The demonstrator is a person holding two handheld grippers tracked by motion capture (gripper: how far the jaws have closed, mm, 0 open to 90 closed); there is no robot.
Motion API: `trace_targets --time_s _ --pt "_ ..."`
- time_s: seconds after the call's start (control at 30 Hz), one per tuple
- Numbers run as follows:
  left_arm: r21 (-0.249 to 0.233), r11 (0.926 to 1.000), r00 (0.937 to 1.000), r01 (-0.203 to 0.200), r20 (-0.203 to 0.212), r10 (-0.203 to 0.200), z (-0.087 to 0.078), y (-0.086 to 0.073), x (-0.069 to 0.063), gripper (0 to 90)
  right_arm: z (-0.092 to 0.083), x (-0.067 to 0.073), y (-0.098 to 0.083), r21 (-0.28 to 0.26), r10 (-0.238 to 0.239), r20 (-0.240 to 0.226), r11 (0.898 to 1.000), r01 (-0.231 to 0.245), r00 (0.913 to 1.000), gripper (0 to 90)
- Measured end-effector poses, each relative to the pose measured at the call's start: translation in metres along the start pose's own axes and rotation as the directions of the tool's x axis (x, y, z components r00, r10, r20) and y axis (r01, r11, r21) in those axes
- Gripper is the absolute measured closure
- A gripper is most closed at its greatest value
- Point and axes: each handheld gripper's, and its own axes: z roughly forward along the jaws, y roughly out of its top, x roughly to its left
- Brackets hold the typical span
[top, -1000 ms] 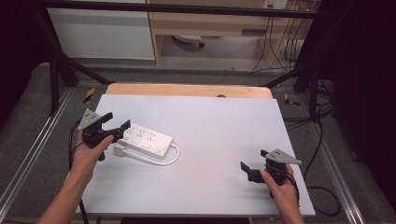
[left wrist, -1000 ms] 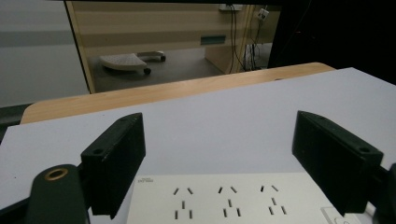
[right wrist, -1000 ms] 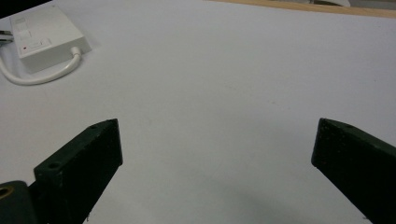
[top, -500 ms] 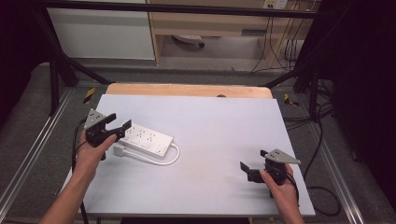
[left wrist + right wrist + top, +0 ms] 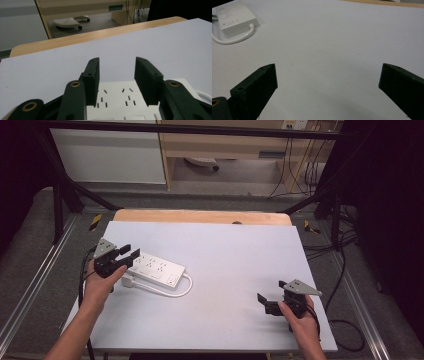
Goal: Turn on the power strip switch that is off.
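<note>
Forearms entered from the bottom edge of the high view, and we held a set of tongs in each hand. Nearest, at the lower right of that frame, the right tongs (image 5: 270,302) hovered low over bare worktop (image 5: 240,250), jaws spread wide with nothing between them; in the right gripper view the two black jaws stood far apart at the lower corners, with only pale surface in the gap.

Farther in, at the middle left of the high view, the left tongs (image 5: 121,256) sat at the near-left end of the white power strip (image 5: 156,268). Their jaws were open too. In the left gripper view they rose on either side of the strip's socket face (image 5: 117,100), but we could not tell whether they touched its edges or merely hung above it.

The strip lay flat on the left half of the worktop, its long axis running from the left tongs toward the centre of the frame, slanting slightly down to the right. Its white cable (image 5: 175,292) curled out of the far end and looped back along the near side.

We judged the left hand much the nearer, already lined up on the strip, while the right tongs were well apart from it, the strip lying toward the upper left of their own view (image 5: 235,18).
</note>
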Motion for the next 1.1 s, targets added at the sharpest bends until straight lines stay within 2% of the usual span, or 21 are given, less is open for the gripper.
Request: trace_targets --time_s 0.37,0.5,1.1 --pt "0.017 0.9995 0.9994 0.027 0.02 -0.027 0.004 -0.009 0.001 68.9 0.0 0.0 0.0 0.0 -0.001 0.0 1.0 0.001 1.0 2.4" --pt "0.022 0.9995 0.9994 0.023 0.027 -0.024 0.004 -0.011 0.001 72.7 0.001 0.0 0.0 0.002 0.0 0.001 1.0 0.0 1.0 2.4" --pt "0.028 0.999 0.9992 0.034 0.02 -0.035 0.005 -0.016 0.005 86.4 0.002 0.0 -0.001 0.007 0.0 -0.003 1.0 0.0 1.0 2.4"
